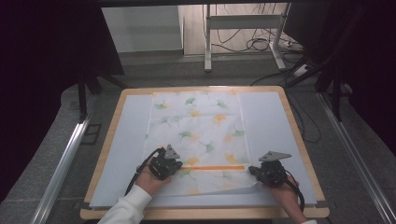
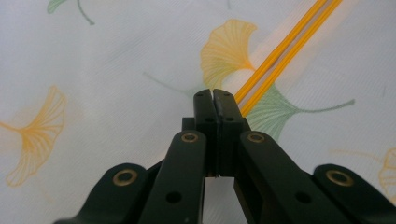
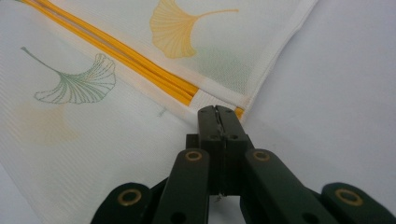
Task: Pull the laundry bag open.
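A white mesh cloth [image 1: 201, 135] printed with green and yellow ginkgo leaves lies flat on the table, with an orange double stripe [image 1: 215, 167] across its near part. My left gripper [image 1: 173, 164] rests on the cloth at the stripe's left end. Its jaws are shut, and the stripe [image 2: 280, 51] runs away from just behind the left gripper [image 2: 214, 93]. My right gripper [image 1: 258, 171] sits at the cloth's right edge, where the stripe [image 3: 116, 51] ends. The right gripper [image 3: 216, 110] is shut, with the hem [image 3: 261, 79] running in at its tips.
A pale blue mat [image 1: 271, 126] covers the wooden tabletop [image 1: 299, 140] on both sides of the cloth. Metal rails [image 1: 65, 158] run along the floor to the left and right. Beyond the table stand a metal stand [image 1: 208, 42] and loose cables [image 1: 257, 44].
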The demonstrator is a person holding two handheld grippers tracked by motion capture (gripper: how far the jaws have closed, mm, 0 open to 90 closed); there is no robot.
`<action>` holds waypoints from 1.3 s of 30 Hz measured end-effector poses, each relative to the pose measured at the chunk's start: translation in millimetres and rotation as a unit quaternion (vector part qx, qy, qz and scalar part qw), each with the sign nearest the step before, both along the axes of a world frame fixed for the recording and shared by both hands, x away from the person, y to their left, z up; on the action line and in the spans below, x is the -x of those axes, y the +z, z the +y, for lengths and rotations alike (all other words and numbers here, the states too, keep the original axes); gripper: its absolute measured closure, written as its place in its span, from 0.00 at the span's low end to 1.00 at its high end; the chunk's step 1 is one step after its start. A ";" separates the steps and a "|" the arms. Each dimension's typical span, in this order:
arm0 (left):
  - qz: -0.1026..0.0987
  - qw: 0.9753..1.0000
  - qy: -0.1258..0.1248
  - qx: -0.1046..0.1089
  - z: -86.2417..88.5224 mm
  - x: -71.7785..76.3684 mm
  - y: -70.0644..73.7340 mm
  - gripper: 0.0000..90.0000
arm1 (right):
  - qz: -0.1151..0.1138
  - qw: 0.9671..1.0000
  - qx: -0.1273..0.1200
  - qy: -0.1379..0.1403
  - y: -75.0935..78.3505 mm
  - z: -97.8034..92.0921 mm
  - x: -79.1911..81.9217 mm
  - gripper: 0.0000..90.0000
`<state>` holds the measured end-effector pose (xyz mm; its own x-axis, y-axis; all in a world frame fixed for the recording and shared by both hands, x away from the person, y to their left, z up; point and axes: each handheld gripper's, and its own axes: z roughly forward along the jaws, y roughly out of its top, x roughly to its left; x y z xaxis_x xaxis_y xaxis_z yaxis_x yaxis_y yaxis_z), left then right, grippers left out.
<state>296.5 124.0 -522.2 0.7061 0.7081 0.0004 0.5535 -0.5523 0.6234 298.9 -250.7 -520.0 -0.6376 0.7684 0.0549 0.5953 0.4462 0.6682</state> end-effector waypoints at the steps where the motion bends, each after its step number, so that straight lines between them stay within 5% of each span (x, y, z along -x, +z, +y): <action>1: 0.000 1.000 0.002 0.001 1.8 0.2 -0.1 1.00 | 0.000 1.000 0.000 0.000 0.0 0.0 0.0 1.00; 39: 0.014 0.999 0.045 0.003 56.0 7.3 -1.9 1.00 | -0.001 1.000 0.000 0.001 0.0 0.0 0.0 1.00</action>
<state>289.2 180.0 -524.1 0.6392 0.7687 -0.0234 0.6185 -0.4958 0.6096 298.9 -250.6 -520.1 -0.6392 0.7671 0.0535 0.5936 0.4480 0.6685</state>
